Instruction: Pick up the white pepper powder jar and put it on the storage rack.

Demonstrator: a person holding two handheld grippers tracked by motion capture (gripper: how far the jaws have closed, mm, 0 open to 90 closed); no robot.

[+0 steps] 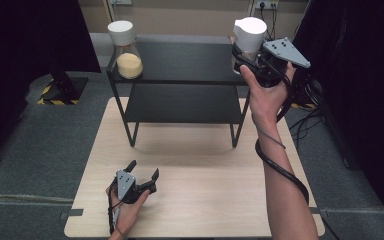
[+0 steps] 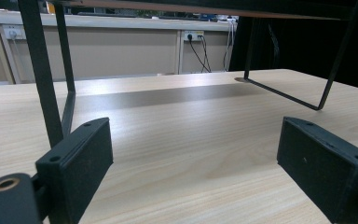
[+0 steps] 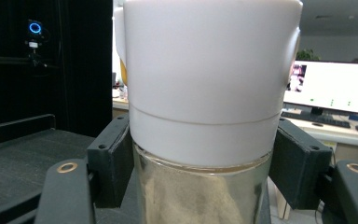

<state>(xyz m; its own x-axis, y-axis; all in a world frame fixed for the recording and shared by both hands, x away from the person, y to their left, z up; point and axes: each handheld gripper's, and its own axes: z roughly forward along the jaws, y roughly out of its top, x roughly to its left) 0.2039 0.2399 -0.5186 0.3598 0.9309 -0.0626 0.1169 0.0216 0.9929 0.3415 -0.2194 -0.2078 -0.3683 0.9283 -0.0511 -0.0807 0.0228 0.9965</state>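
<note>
1. Right gripper: raised above the right end of the black shelf unit, held in the person's right hand; jaws clenched on the glass jar with white lid, grey three-cornered plate on top.
2. Glass jar with white lid: gripped between the right gripper's two black pads, one on each side just under the lid's lower edge; upright, lid rising above the jaws, clear glass body with pale powdery contents below them. Whether its base touches the shelf top cannot be told.
3. Second jar: white lid, yellow grainy contents; standing on the top shelf at the far left end, well apart from the right gripper.
4. Left gripper: resting low over the wooden table in the person's left hand; released, jaws spread wide with bare tabletop between them.
5. Black shelf unit, seen from the left gripper: thin metal legs ahead of the jaws, one close beyond the left-hand pad, another farther off past the right-hand pad; lower shelf edge overhead.
6. Monitor: lit, beyond the right gripper, past the jar's right side.
</note>
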